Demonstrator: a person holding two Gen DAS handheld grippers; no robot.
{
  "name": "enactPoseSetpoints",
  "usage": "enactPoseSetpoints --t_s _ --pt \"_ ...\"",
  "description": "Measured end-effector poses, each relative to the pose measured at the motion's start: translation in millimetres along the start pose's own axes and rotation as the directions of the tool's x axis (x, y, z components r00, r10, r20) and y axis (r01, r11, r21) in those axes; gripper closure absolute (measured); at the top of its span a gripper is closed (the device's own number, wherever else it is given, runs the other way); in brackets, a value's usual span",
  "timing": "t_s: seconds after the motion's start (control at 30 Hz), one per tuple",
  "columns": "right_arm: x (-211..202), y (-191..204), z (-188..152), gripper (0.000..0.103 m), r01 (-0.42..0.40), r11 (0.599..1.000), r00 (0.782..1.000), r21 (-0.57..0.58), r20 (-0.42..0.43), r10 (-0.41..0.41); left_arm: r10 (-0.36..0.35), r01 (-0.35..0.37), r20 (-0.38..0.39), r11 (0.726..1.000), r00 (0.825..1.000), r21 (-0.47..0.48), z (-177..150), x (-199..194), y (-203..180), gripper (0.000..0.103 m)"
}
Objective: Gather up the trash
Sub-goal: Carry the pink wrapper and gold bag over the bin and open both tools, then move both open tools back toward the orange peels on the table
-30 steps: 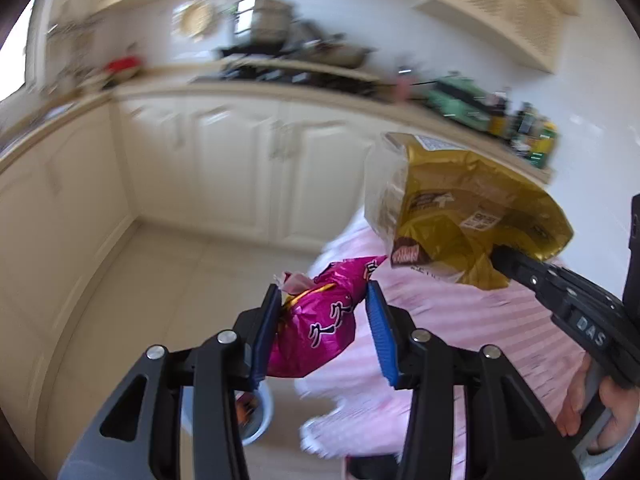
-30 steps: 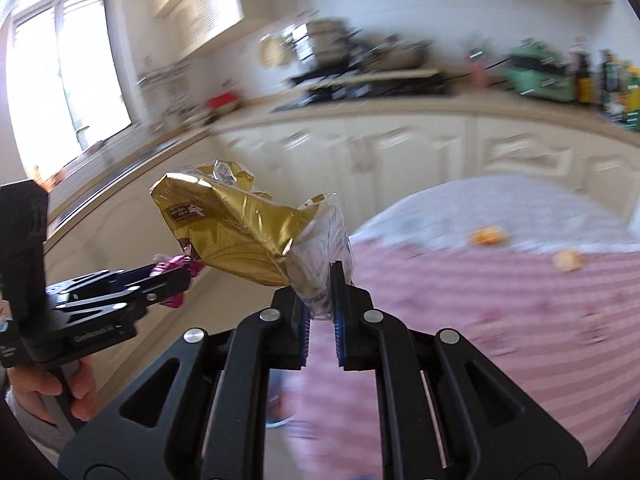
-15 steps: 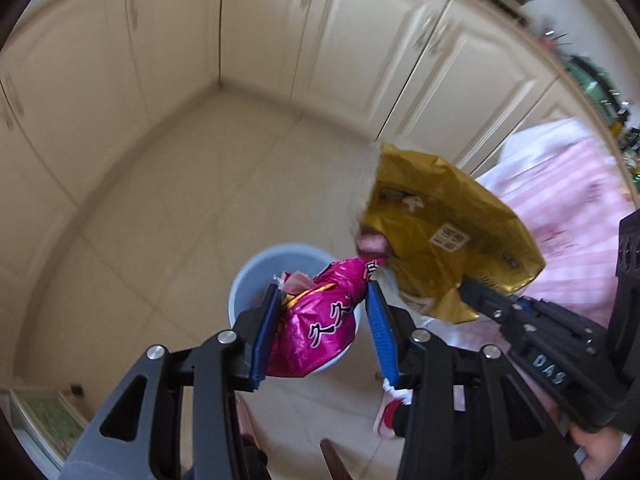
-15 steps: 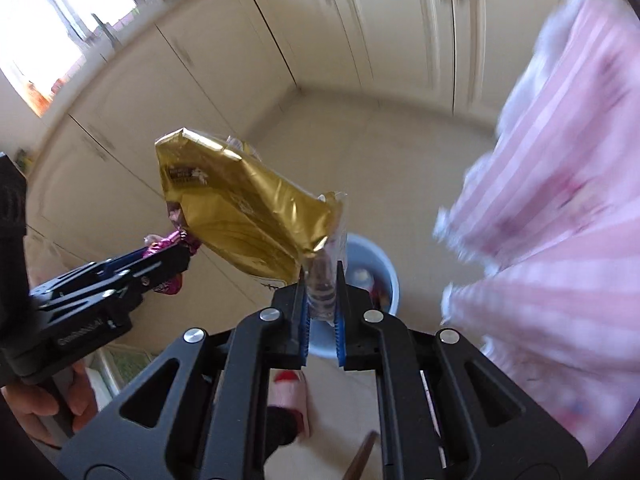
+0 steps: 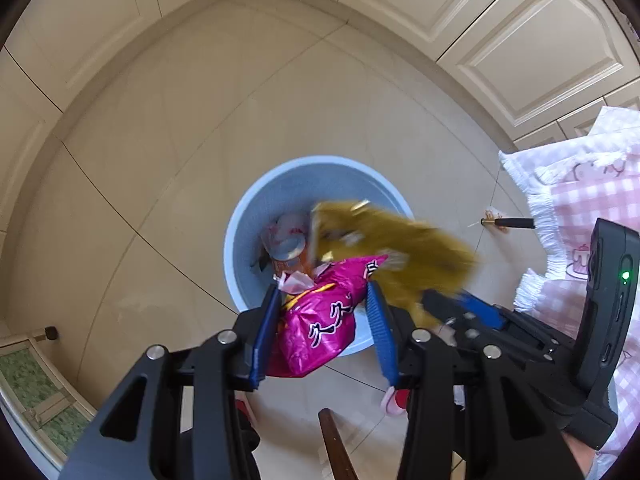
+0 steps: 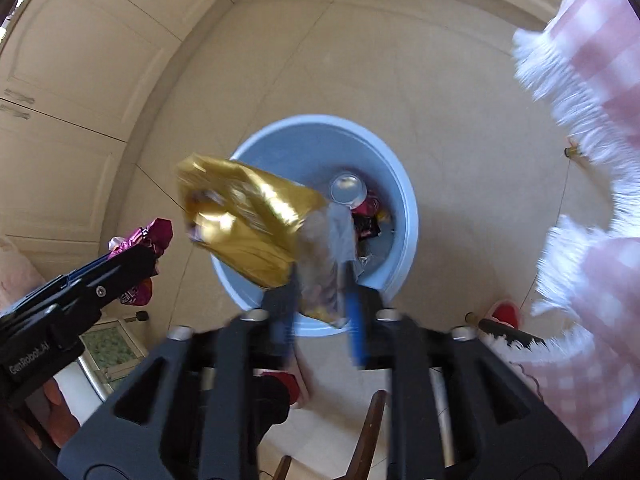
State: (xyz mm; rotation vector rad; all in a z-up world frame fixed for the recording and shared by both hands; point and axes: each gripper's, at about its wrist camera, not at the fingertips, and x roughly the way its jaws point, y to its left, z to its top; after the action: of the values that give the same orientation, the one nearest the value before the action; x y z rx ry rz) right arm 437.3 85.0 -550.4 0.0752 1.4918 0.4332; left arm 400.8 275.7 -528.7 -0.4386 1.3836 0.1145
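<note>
right over the bin, both wrappers about to drop

now i have the gold bag (image 6: 248,224) hanging over the near rim of the blue bin (image 6: 404,184), which sits on the tiled floor (image 5: 168,128) and already holds a cup and a few wrappers. my right gripper (image 6: 320,300) has its jaws parted around the bag's clear end, and the blur makes me judge it is letting go; i cannot tell if either pad is touching it. the pink wrapper (image 5: 320,320) sits between the fingers of my left gripper (image 5: 324,320), jaws fairly wide; the left pad touches it, the right looks just apart, so the hold seems loose. i judge this is the drop step for 2 pieces. next i need the left gripper centred above the bin, then opened fully. the pink checked tablecloth (image 5: 592,200) hangs just beside the bin.
</note>
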Motion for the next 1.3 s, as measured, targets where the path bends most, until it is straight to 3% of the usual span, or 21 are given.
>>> enactPoseSetpoints --t_s 0.37,0.6,0.83,0.97,1.3 --pt "-9 -8 -3 0.043 0.091 0.995 0.995 -0.043 0.039 -0.089 -0.004 0.004 -0.047 1.000 0.999 -0.003 3 21 -3 0.060" --pt "-28 -6 -10 0.043 0.105 0.992 0.992 -0.074 0.073 -0.099 -0.009 0.009 -0.040 1.000 0.999 0.001 6 17 -14 0.059" --pt "-53 0 -14 0.043 0.109 0.991 0.988 -0.082 0.120 -0.098 -0.020 0.020 -0.008 1.000 1.000 0.008 4 -9 -22 0.056" --pt "-68 6 -17 0.043 0.114 0.989 0.983 -0.090 0.154 -0.099 -0.028 0.028 0.024 0.999 0.999 0.017 0 -27 -27 0.041" --pt "-118 21 -36 0.043 0.103 0.989 0.973 -0.108 0.218 -0.078 -0.032 0.032 0.089 0.999 0.996 0.001 -20 -81 -26 0.041"
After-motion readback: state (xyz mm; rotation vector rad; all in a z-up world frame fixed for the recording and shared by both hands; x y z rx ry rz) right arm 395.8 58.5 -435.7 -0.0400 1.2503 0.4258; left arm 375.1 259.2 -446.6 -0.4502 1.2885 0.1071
